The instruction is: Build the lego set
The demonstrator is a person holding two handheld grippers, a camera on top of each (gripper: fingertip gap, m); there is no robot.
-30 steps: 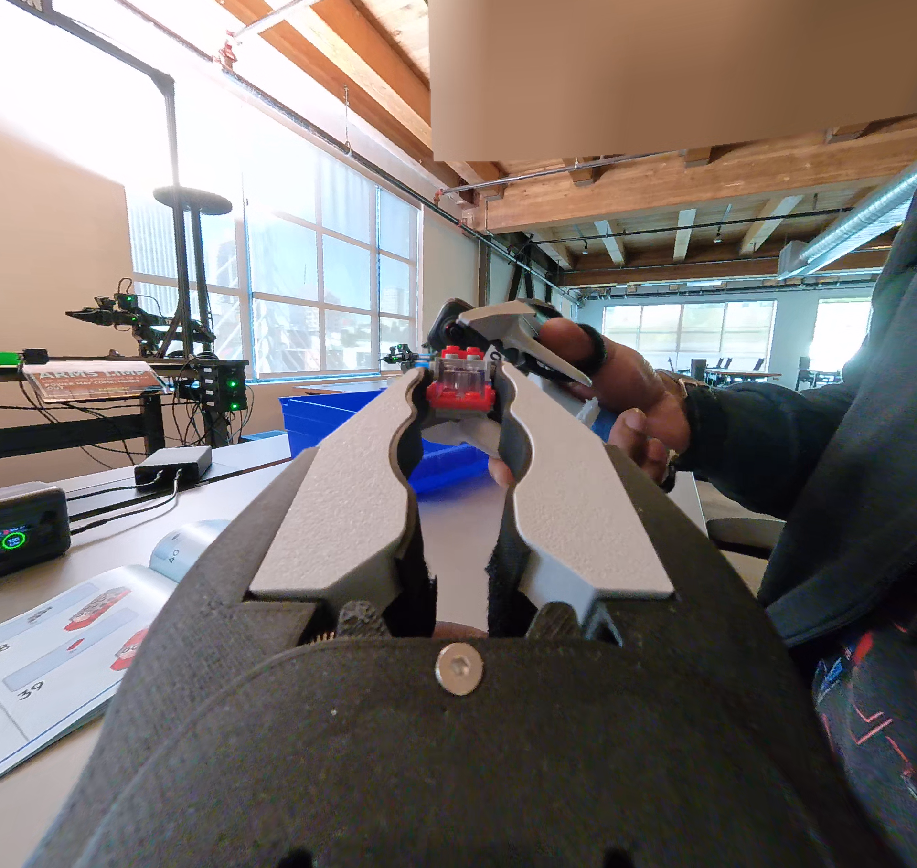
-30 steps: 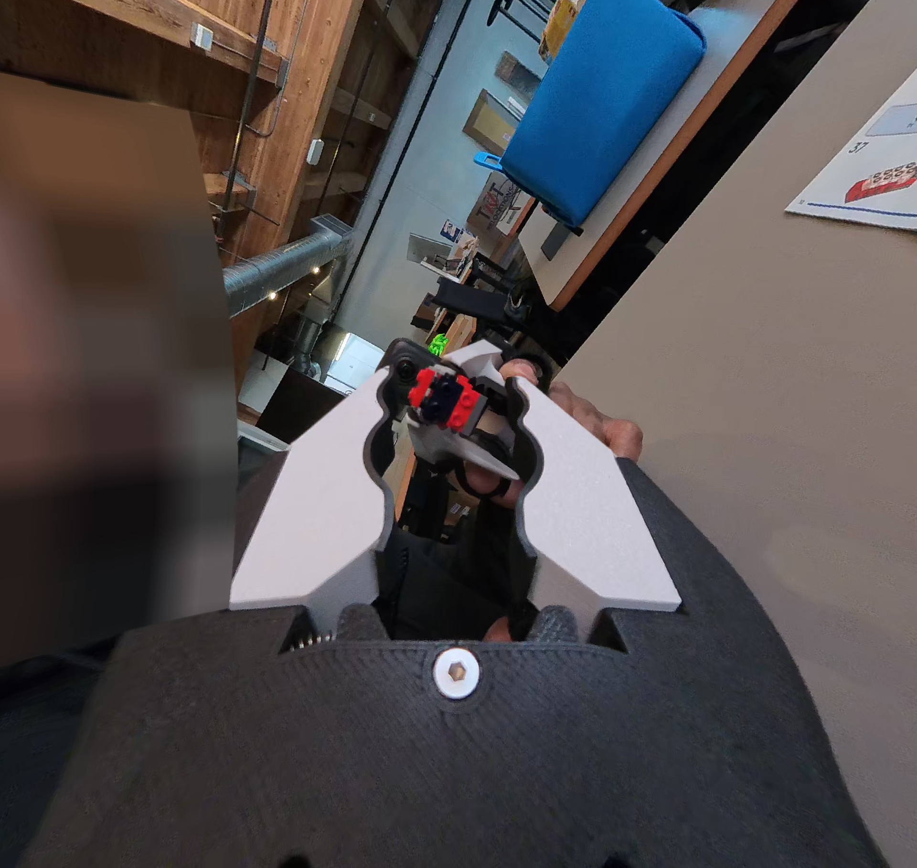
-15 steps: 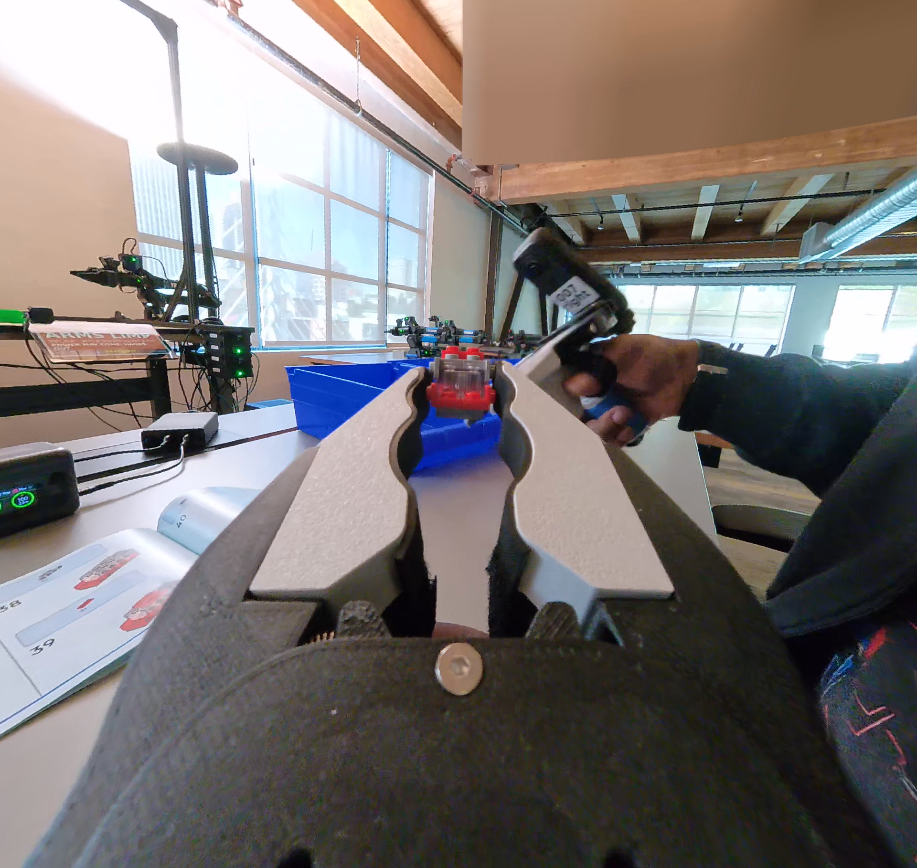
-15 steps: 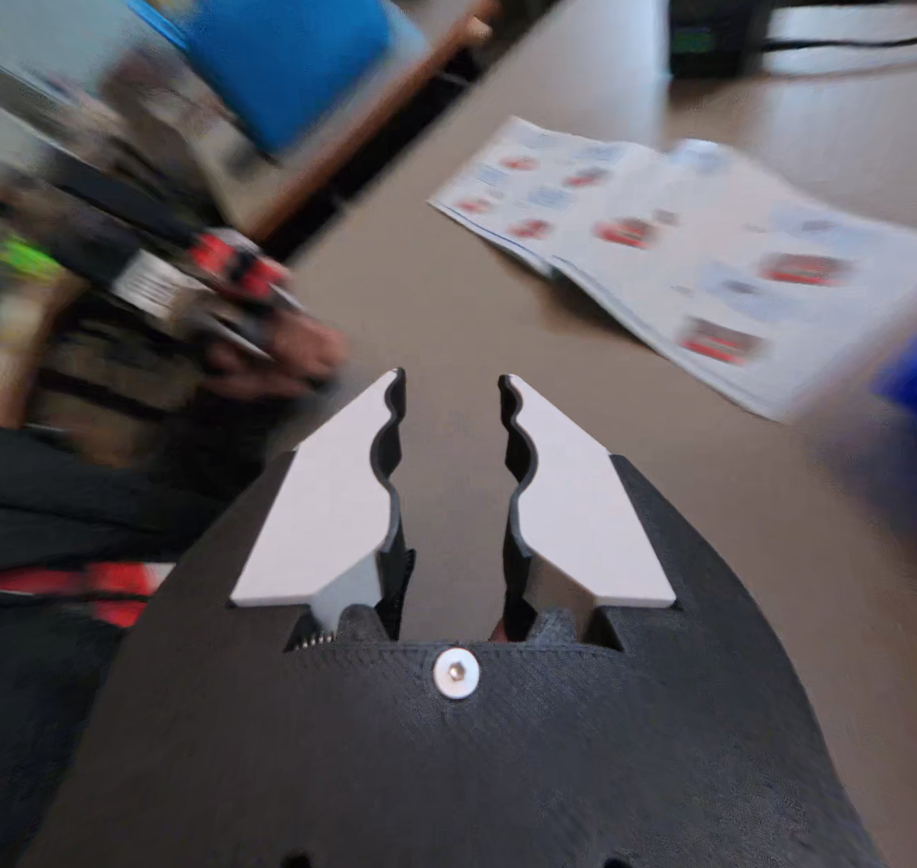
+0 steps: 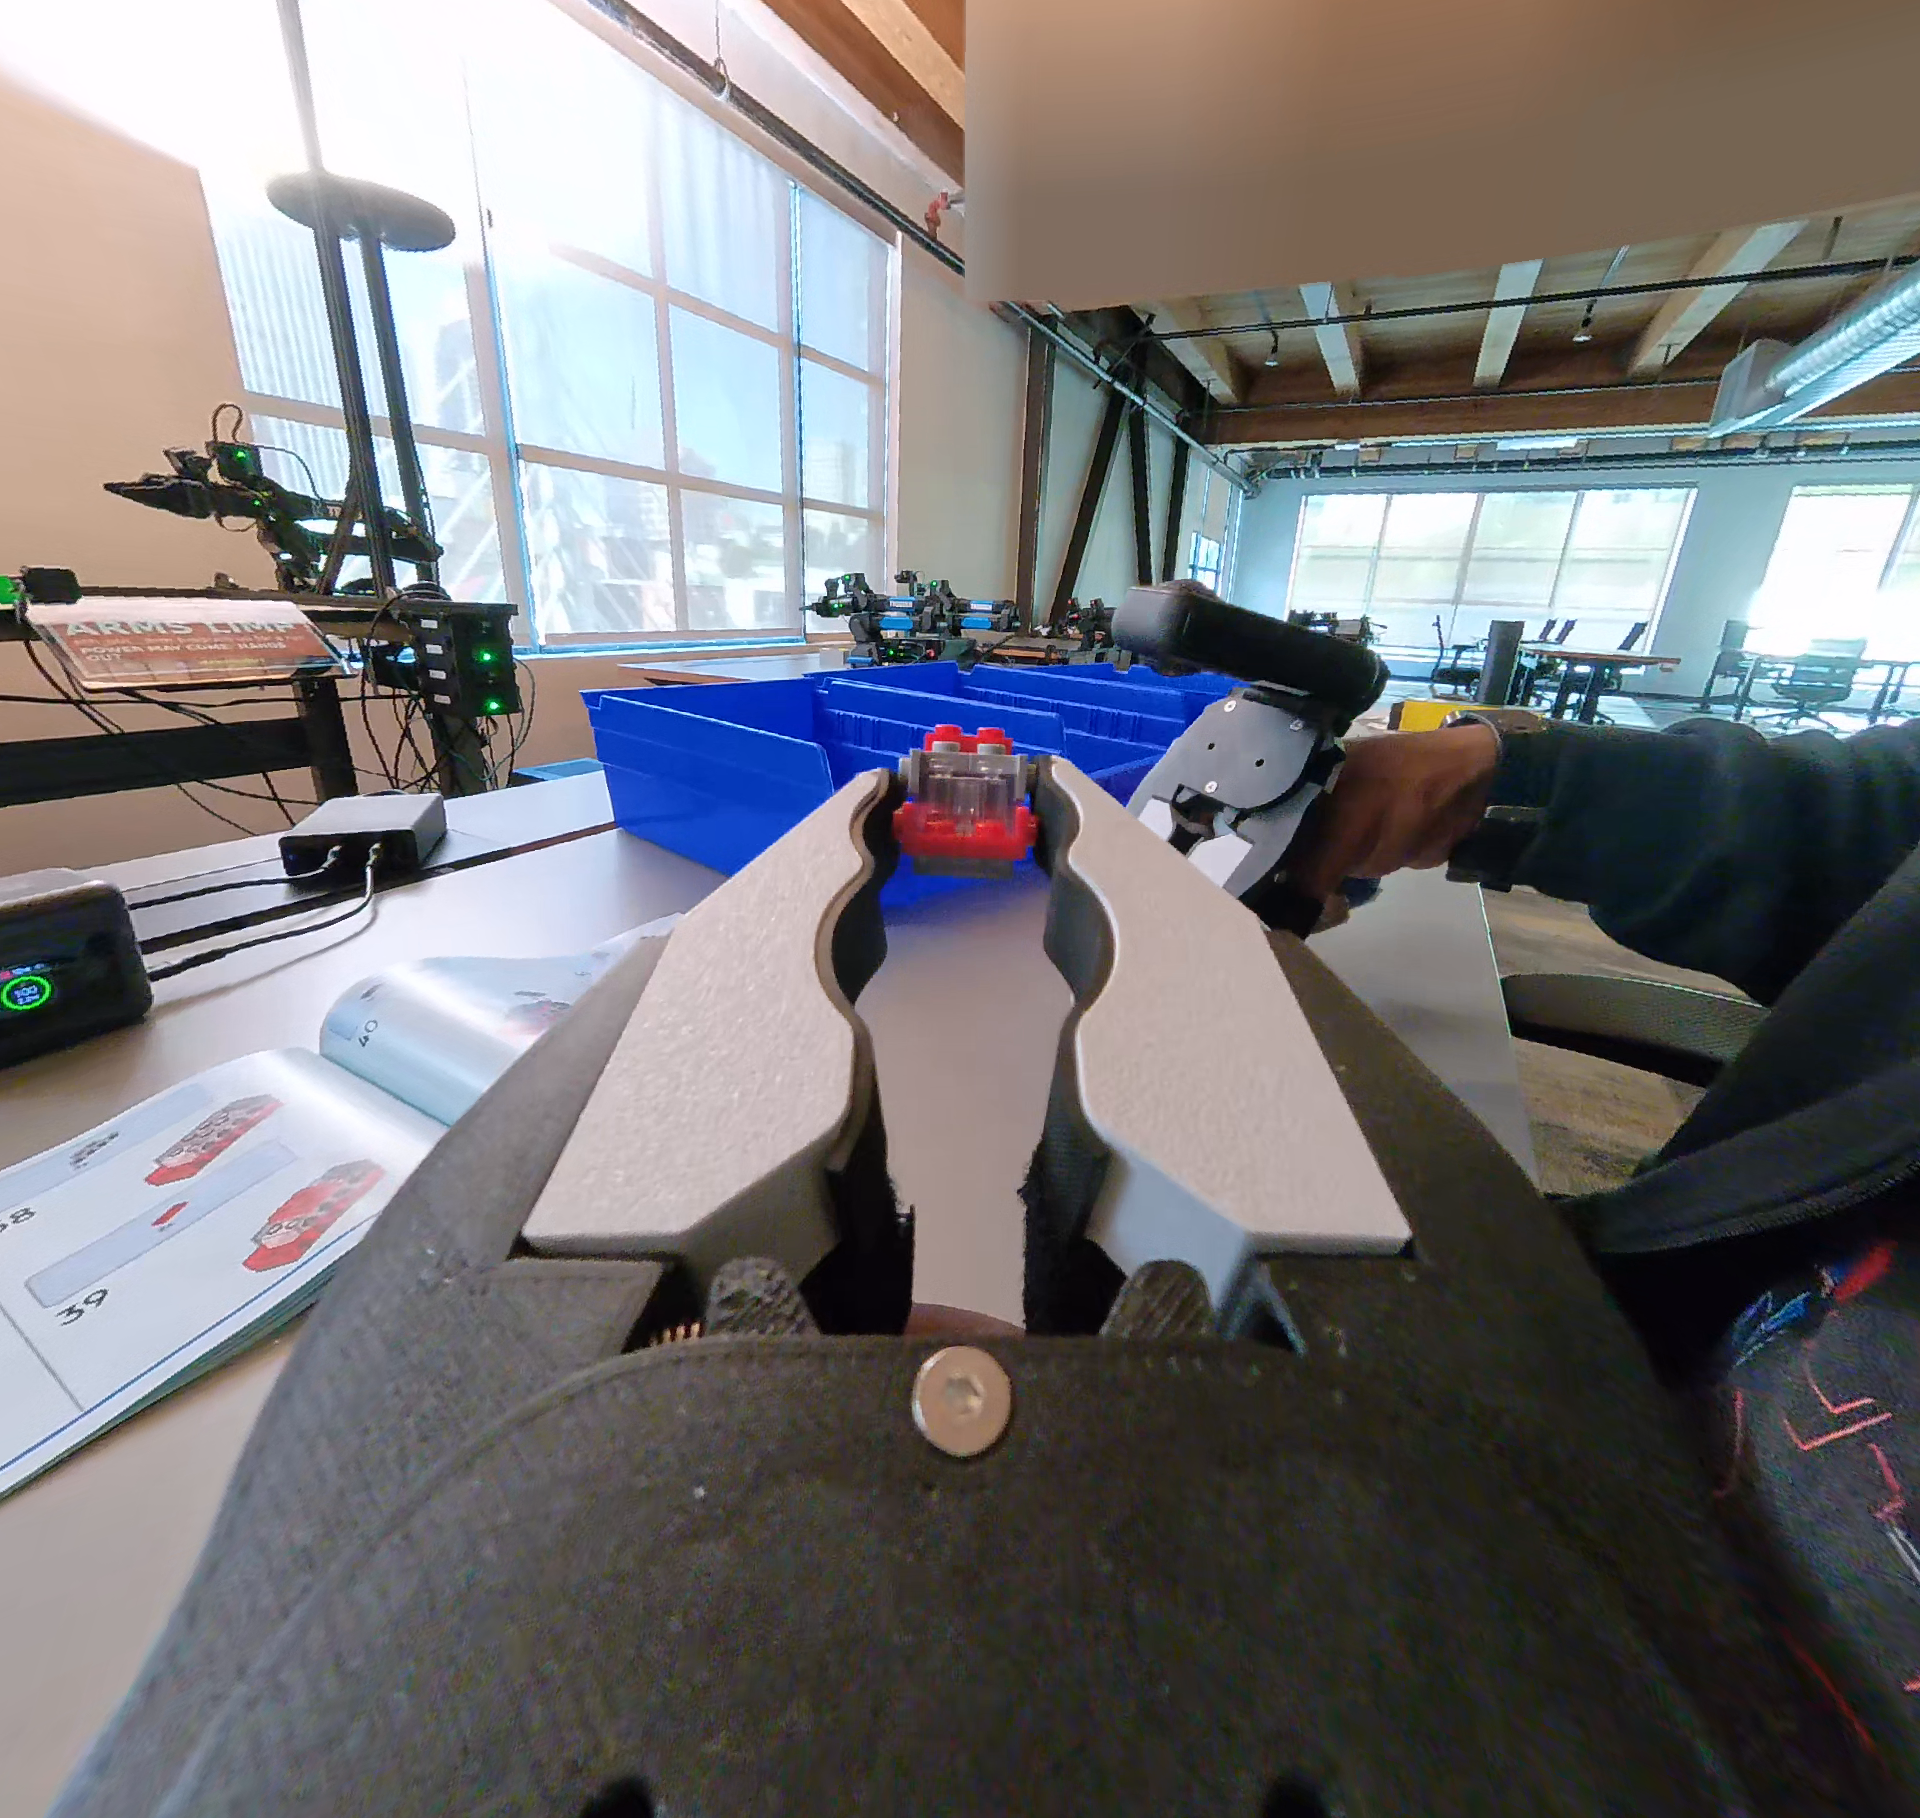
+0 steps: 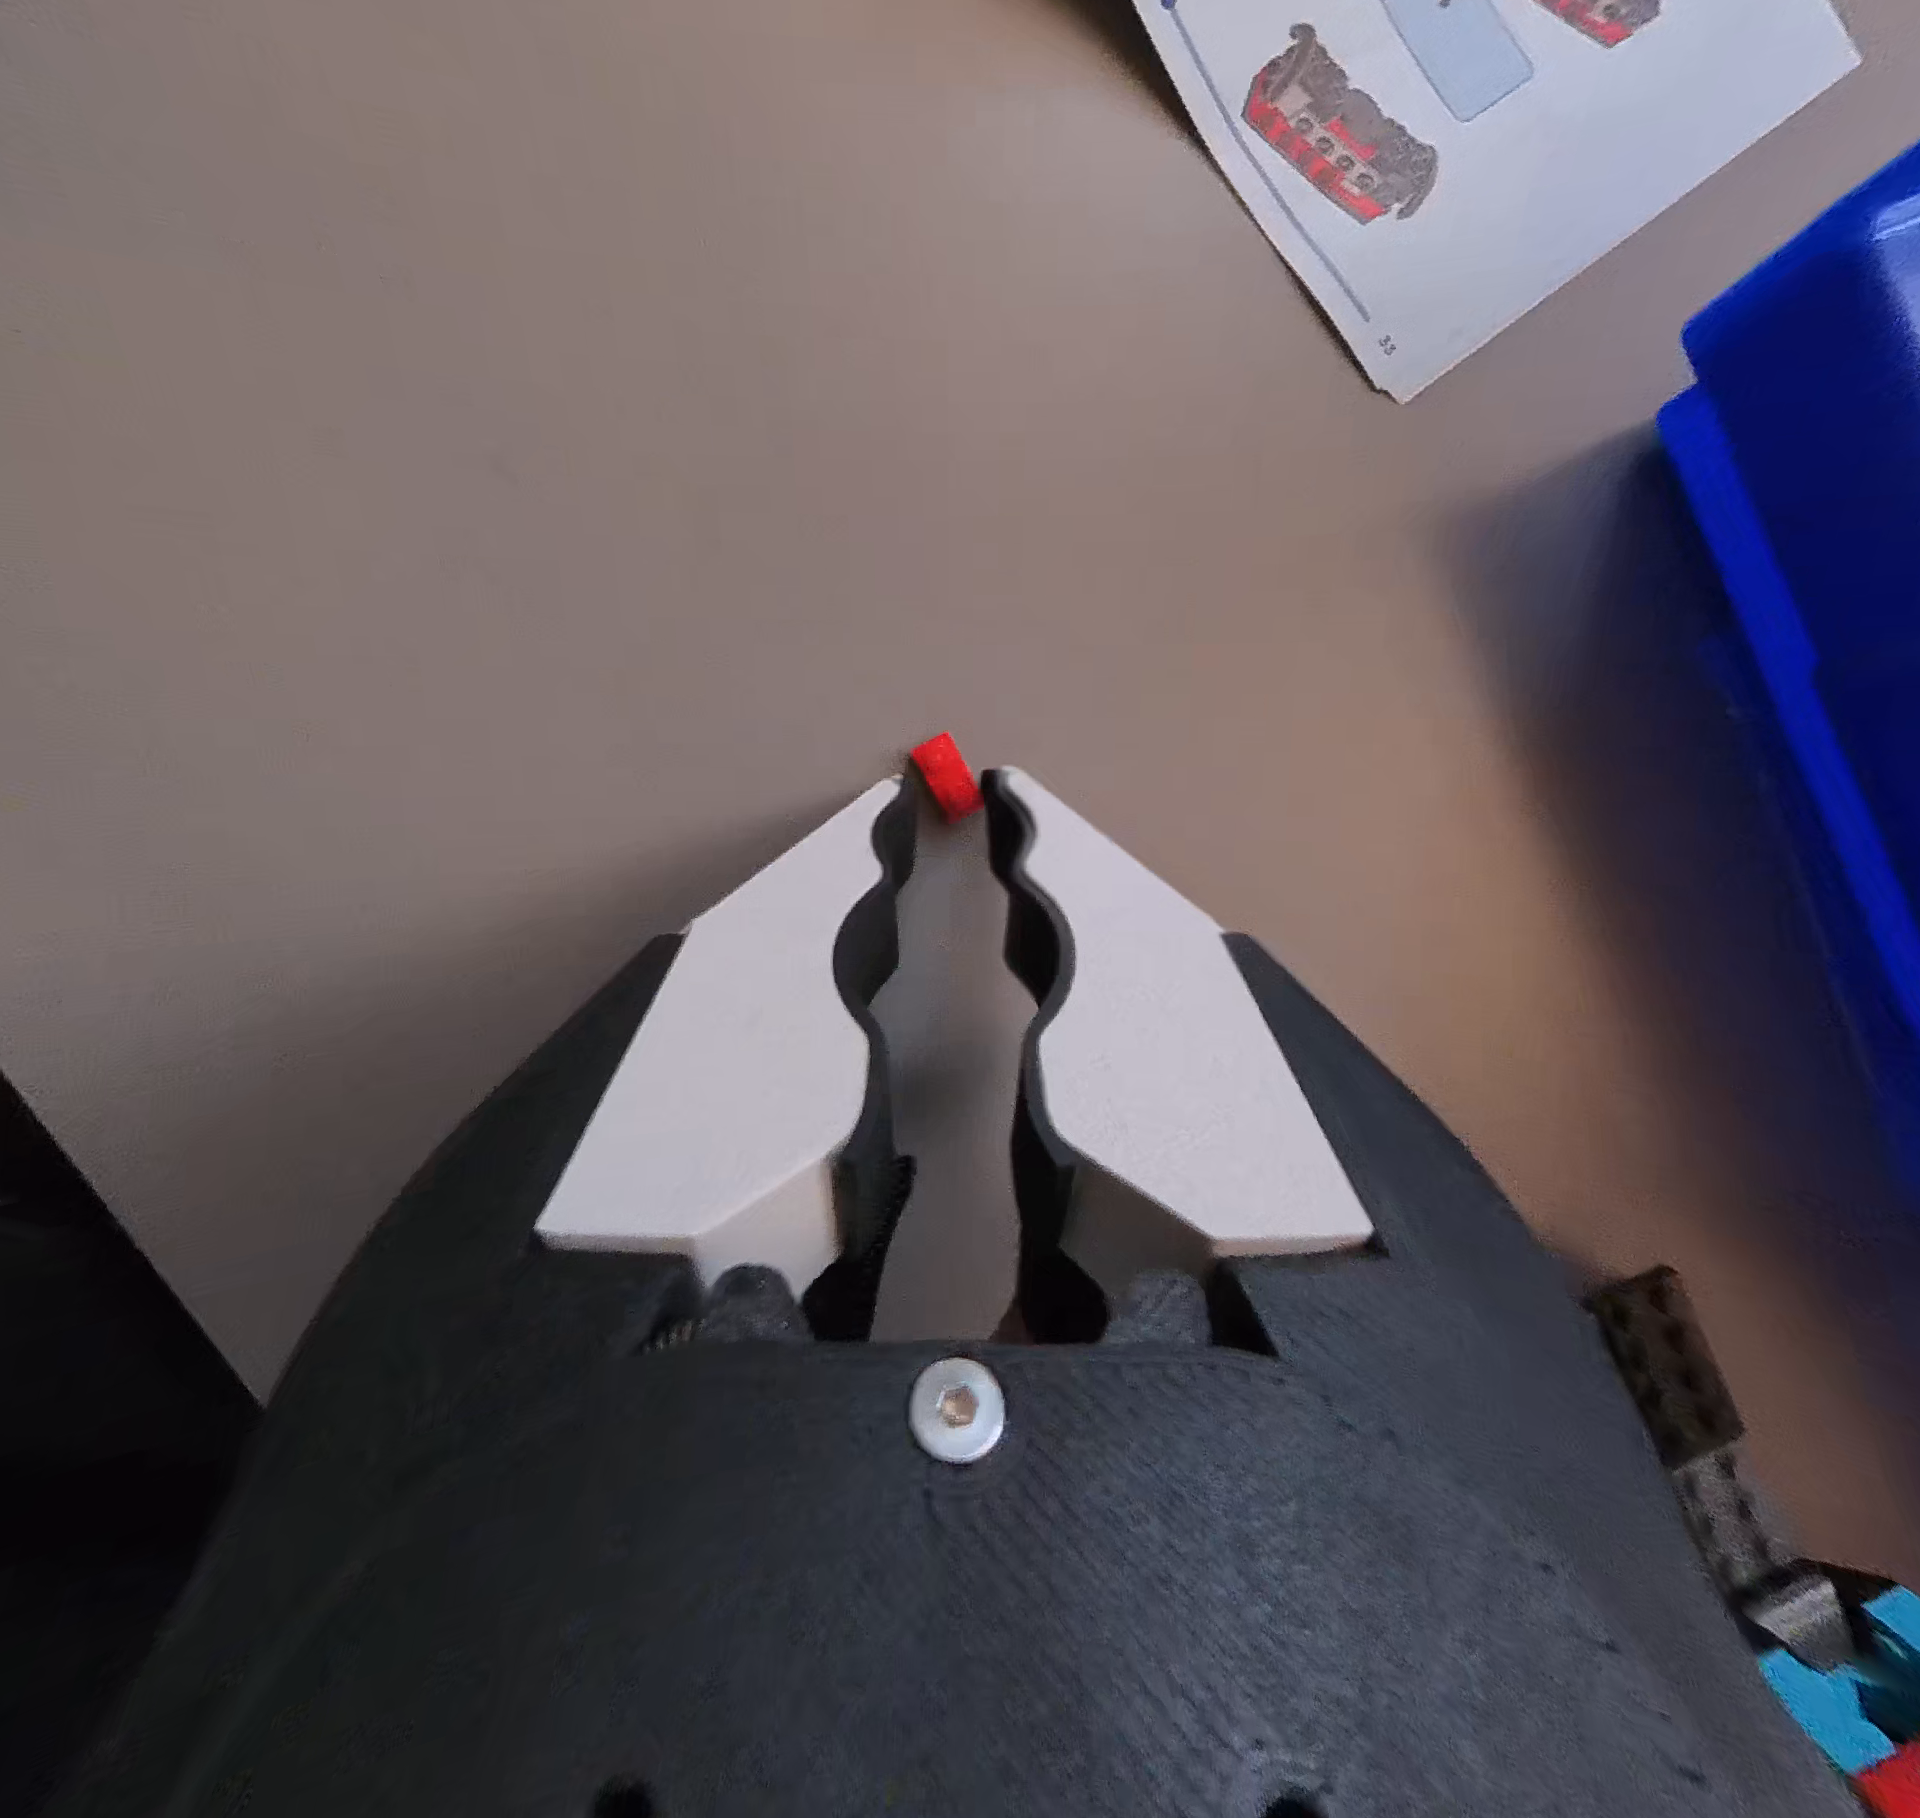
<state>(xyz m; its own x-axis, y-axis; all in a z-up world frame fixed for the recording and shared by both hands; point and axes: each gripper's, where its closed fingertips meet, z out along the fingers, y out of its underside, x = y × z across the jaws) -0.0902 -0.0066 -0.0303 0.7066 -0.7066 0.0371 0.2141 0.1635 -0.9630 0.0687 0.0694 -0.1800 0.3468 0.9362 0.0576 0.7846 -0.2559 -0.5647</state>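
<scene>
A grey bench (image 5: 540,895) is seen in a bright room with tall windows (image 5: 665,438) and timber ceiling beams. Toward its left edge a small black device (image 5: 62,968) and an open instruction booklet (image 5: 187,1218) are laid; blue bins (image 5: 727,781) are set at the far edge. The left tool (image 5: 964,812) is clamped on a red and grey lego assembly (image 5: 964,812), held above the bench. The right tool (image 6: 943,783) is nearly closed, and a small red piece (image 6: 945,775) on the bench is bracketed by its tips; whether it is gripped cannot be told.
</scene>
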